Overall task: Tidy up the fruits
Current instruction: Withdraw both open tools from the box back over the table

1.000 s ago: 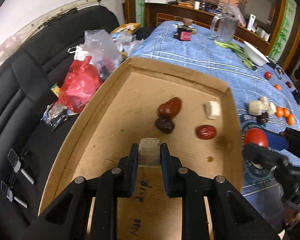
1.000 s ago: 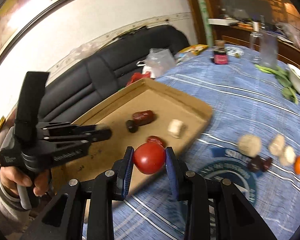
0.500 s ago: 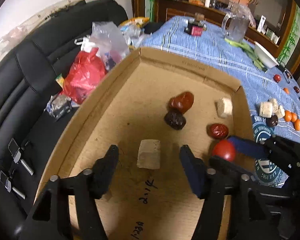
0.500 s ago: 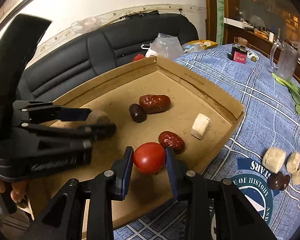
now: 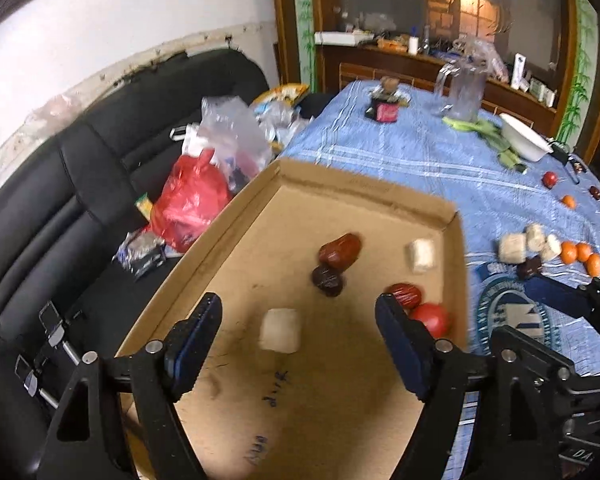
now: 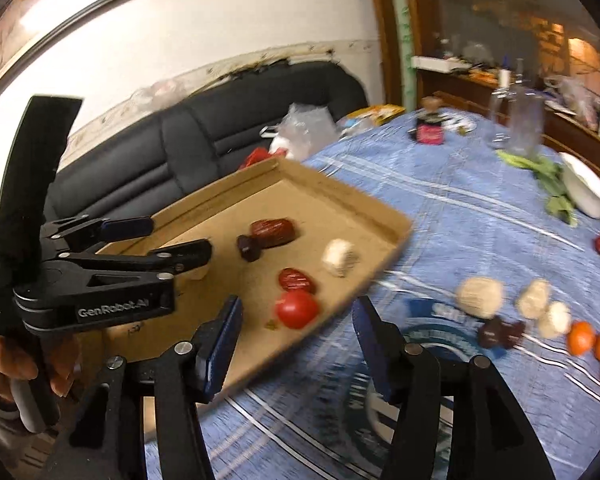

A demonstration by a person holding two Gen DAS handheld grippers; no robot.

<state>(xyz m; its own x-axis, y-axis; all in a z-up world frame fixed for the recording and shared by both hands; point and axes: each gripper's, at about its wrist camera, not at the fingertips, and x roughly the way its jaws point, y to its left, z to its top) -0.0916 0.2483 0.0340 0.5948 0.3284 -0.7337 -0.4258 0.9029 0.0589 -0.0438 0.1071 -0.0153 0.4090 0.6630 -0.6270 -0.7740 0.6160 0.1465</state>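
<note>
The left gripper (image 5: 298,330) hangs over the cardboard tray (image 5: 364,190) with its jaws spread wide and nothing between the pads; a pale cube (image 5: 281,330) lies on the tray floor just below the gap, nearer the left finger and touching neither. Ahead of that claw sit a dark round fruit (image 5: 327,279) and, touching it just beyond, a reddish-brown date (image 5: 340,251), with a second pale block (image 5: 421,255) farther right near the tray's far corner. Beside the right finger a smaller red date (image 5: 405,295) rests against a red tomato (image 5: 430,319) by the tray's right wall. The right gripper (image 6: 296,334) is also splayed open and empty, held over the tray's near edge with the tomato (image 6: 297,309) lying just ahead between its fingers. To its right, on the blue cloth (image 6: 480,200), lie pale lumps (image 6: 480,297), a dark piece (image 6: 500,332) and small oranges (image 6: 580,338).
</note>
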